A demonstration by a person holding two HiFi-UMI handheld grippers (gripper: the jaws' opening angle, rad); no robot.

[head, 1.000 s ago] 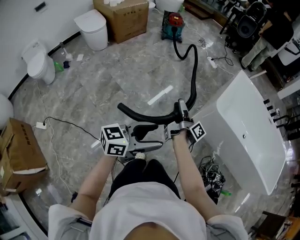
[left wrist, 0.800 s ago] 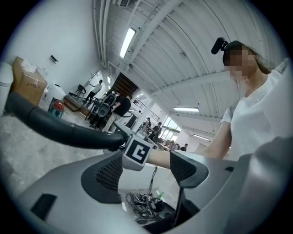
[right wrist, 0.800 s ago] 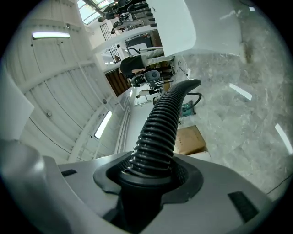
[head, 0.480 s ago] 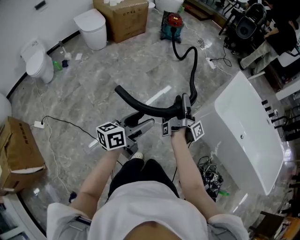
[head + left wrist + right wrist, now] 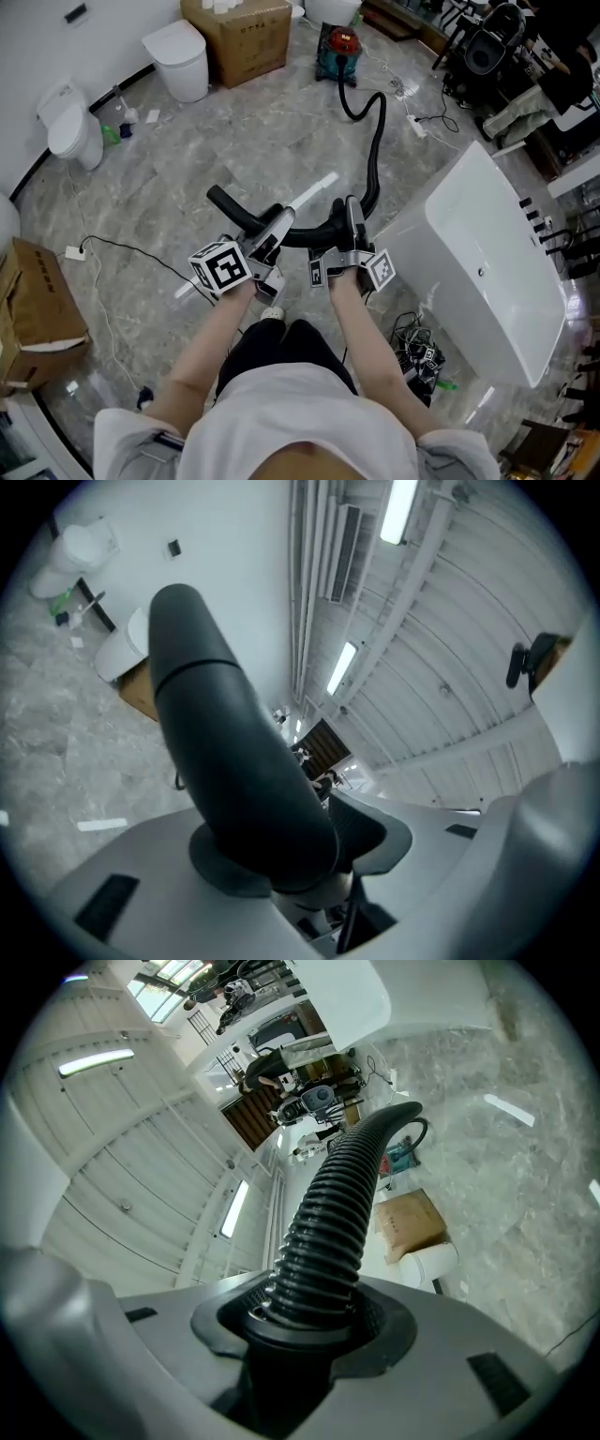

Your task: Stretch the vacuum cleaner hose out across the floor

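At 6 o'clock in the head view, the person's forearms reach forward with both grippers side by side. The left gripper [image 5: 270, 232], whose jaws have just been closing, grasps the smooth black end tube [image 5: 228, 206] of the vacuum hose [image 5: 377, 141]. The tube's free end points toward 10 o'clock. Just beside it, the right gripper [image 5: 348, 221] is clenched on the ribbed part of the hose.

A white strip [image 5: 314, 192] lies on the marbled floor [image 5: 234, 131] under the hose. A tangle of cables [image 5: 419, 354] lies at 4 o'clock beside a white bathtub [image 5: 487, 272] at 3 o'clock. At 8 o'clock stands a side cardboard box [image 5: 37, 309] whose contents cannot be seen, and a dark cable with a white plug [image 5: 78, 251] trails near it.

From the right gripper the hose climbs toward 1 o'clock, loops, and meets the red-topped vacuum cleaner [image 5: 336, 49] at 12 o'clock. Toward 11 o'clock are a toilet [image 5: 62, 127], a white lidded bin [image 5: 176, 58] and a large cardboard box [image 5: 242, 42] with white items on top. Its print is too small to read.
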